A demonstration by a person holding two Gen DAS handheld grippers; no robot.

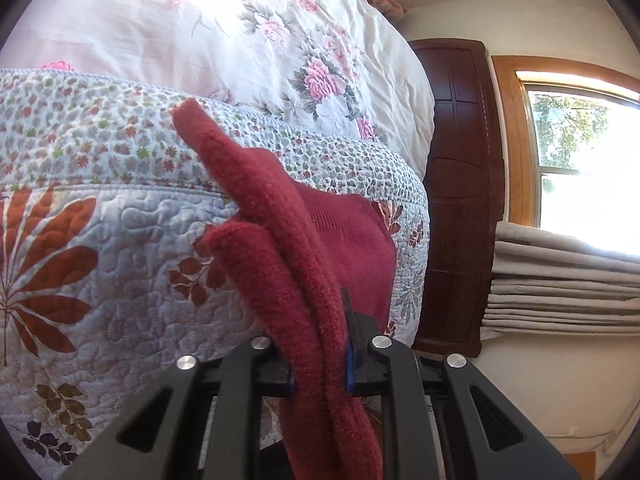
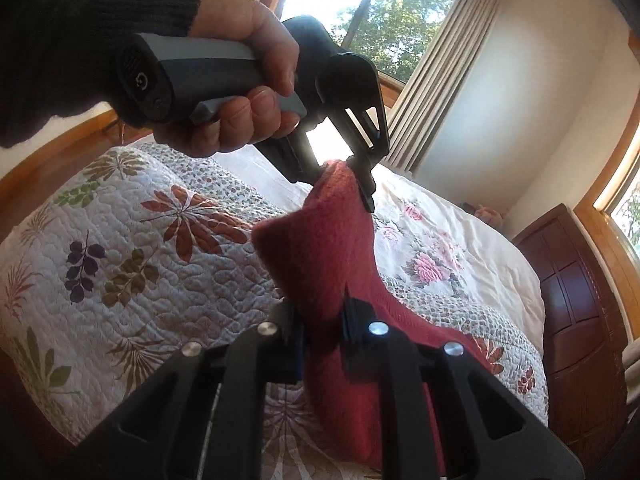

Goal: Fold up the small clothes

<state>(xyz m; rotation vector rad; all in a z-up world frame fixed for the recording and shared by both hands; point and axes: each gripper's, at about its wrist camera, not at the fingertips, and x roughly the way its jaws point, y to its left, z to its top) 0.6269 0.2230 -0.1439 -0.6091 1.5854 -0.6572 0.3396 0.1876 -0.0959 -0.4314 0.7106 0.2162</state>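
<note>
A dark red fleece garment [image 1: 304,240] hangs in the air above the bed, held by both grippers. My left gripper [image 1: 320,364] is shut on a doubled thick edge of it, which sticks up and away to the left. In the right wrist view my right gripper [image 2: 322,340] is shut on another part of the red garment [image 2: 320,256]. The left gripper [image 2: 352,178] shows there too, held by a hand [image 2: 240,80] in a black sleeve, pinching the garment's top corner. The cloth stretches between the two grippers and its lower part drapes down out of sight.
The bed carries a white quilt [image 2: 120,248] with leaf prints and a cream floral duvet [image 1: 280,40] behind it. A dark wooden cabinet [image 1: 460,184] stands beside the bed, folded grey cloth [image 1: 560,280] next to it. Windows with curtains [image 2: 440,60] line the walls.
</note>
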